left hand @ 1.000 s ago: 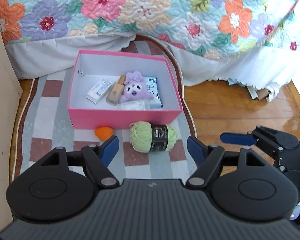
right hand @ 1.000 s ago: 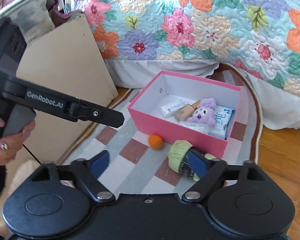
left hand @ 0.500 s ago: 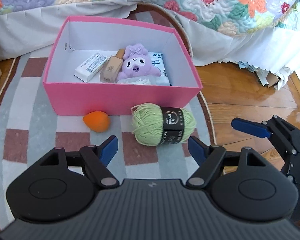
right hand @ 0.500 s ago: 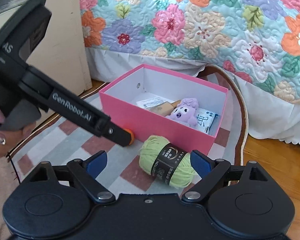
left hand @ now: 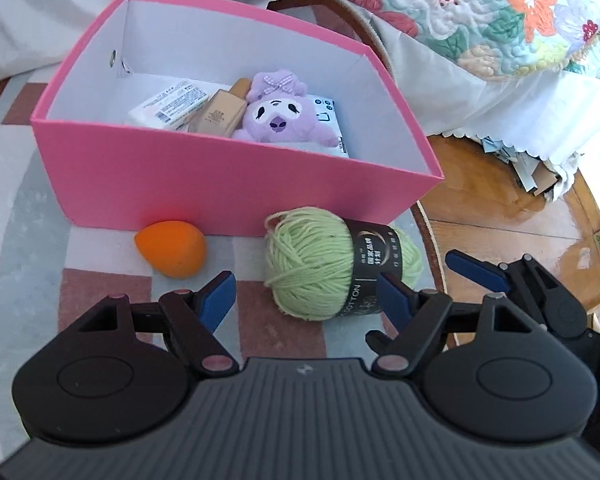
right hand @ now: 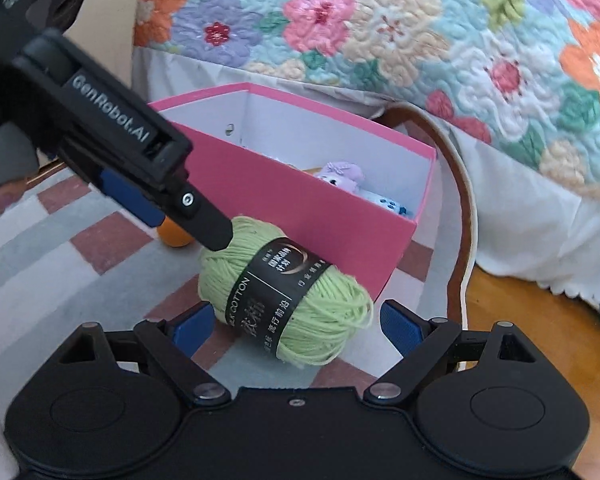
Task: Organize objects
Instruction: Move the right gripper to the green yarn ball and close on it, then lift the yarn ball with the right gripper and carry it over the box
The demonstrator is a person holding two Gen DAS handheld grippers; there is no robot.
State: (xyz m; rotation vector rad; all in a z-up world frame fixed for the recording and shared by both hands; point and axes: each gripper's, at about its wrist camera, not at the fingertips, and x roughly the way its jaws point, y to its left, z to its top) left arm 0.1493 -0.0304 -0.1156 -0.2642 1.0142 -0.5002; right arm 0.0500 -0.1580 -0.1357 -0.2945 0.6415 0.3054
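**Yarn dead ahead of my right hand-held gripper, lying crosswise**

The pale green ball of cotton yarn with the black paper band (right hand: 288,296) lies on the grey-and-red checked rug (left hand: 28,216), just outside the near wall of the pink cardboard box (left hand: 228,184), at its right-hand end. It sits straight in front of my right hand-held gripper (right hand: 298,326), between the lines of the two blue pads and a bit beyond them. Its long axis runs across the fingers at a slant, left end farther, right end nearer. So I judge the pads would close on the two wool ends, not on the band.

My right hand-held gripper is wide open and holds nothing; it tilts down toward the rug. My left hand-held gripper (left hand: 310,298) is open too, empty, angled down more steeply. From the left wrist view the yarn sits toward its right pad, off-centre. In the right wrist view one left finger (right hand: 204,224) overlaps the yarn's far left end; touching or not, I cannot tell.

The right is better lined up, my call. The orange teardrop makeup sponge (left hand: 172,248) lies left of the yarn, also against the box, ahead of my left pad. Already in the box: purple plush toy (left hand: 278,114), beige tube, white packets.
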